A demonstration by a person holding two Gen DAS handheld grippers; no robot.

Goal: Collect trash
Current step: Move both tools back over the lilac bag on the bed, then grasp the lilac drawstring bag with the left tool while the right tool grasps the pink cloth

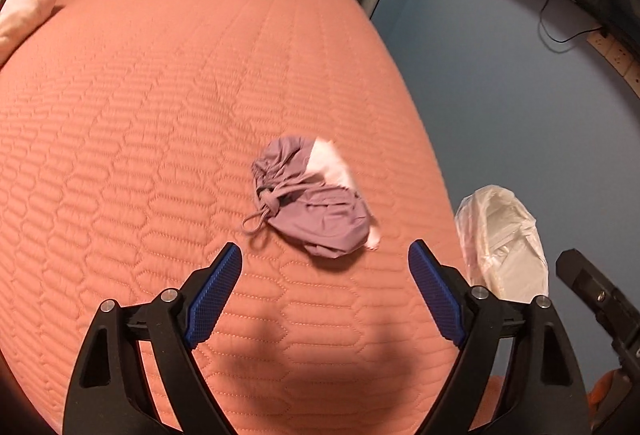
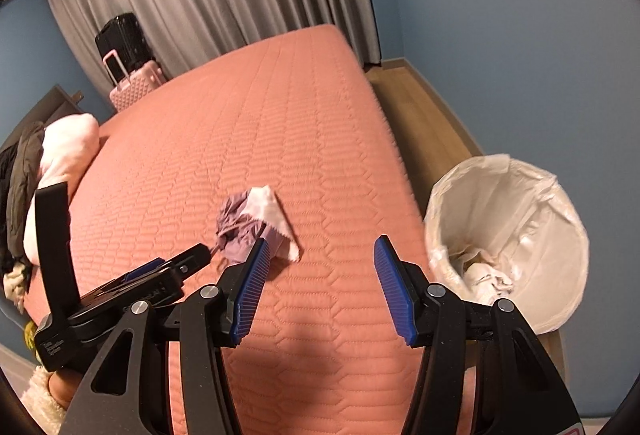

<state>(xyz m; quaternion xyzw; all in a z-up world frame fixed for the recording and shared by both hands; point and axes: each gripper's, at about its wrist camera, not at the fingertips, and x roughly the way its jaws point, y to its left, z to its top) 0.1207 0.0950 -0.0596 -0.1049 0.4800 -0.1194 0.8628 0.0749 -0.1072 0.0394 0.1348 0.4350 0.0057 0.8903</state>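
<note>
A: Trash first: where is it?

B: White crumpled tissue (image 1: 330,165) lies on the bed (image 1: 140,115), tucked against and partly under a mauve drawstring garment (image 1: 312,203), near the bed's right edge. The lined waste bin (image 2: 508,235) stands on the floor just beside that edge, with some crumpled paper already in it.

A: And the grippers?

B: The left hand-held gripper (image 1: 325,295) is spread wide with nothing between its blue pads (image 1: 216,299); it hangs just short of the bundle. The right hand-held gripper (image 2: 318,289) stands about half open, also empty, over bare quilt between the bundle and the bin.

A: So the step in hand is the pickup, I'd judge. How to do it well?

B: Take only the tissue. The garment is cloth, likely not trash, and its cord loop (image 1: 256,223) sticks out toward the left gripper, so a careless close could snag it. I'd aim for the white corner that shows clear of the fabric and pinch there. If the cloth clings, the other gripper could pin it down. Then carry the tissue over the bin's rim before letting go.
</note>
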